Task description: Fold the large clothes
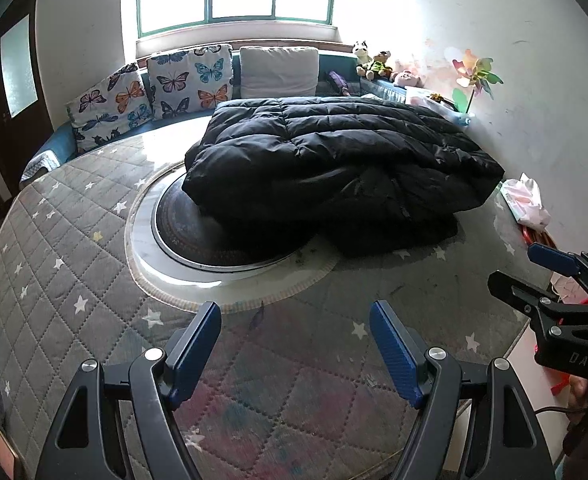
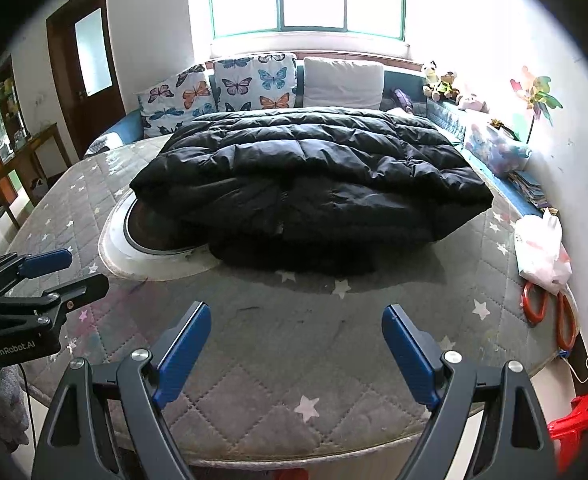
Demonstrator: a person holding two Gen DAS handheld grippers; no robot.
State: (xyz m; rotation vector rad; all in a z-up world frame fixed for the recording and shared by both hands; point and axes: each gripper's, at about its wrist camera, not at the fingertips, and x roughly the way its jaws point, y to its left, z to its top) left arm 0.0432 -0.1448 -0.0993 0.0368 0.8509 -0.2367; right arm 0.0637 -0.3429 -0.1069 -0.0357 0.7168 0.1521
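Note:
A large black puffer coat [image 1: 334, 164] lies folded in a thick bundle on the grey star-patterned quilted cover [image 1: 74, 240] of the round table; it also shows in the right wrist view [image 2: 314, 188]. My left gripper [image 1: 295, 316] is open and empty, held over the near edge of the table, well short of the coat. My right gripper [image 2: 296, 318] is open and empty, also over the near edge and apart from the coat. Each gripper shows in the other's view, the right one [image 1: 550, 272] at right, the left one [image 2: 54, 268] at left.
A round turntable [image 1: 198, 236] sits partly under the coat. Butterfly cushions [image 1: 154, 88] and a white cushion [image 1: 279, 72] line the far bench. A plastic bag [image 2: 542, 252] and orange scissors [image 2: 550, 308] lie at the right edge. Plush toys [image 1: 374, 62] and a pinwheel [image 1: 476, 76] stand by the wall.

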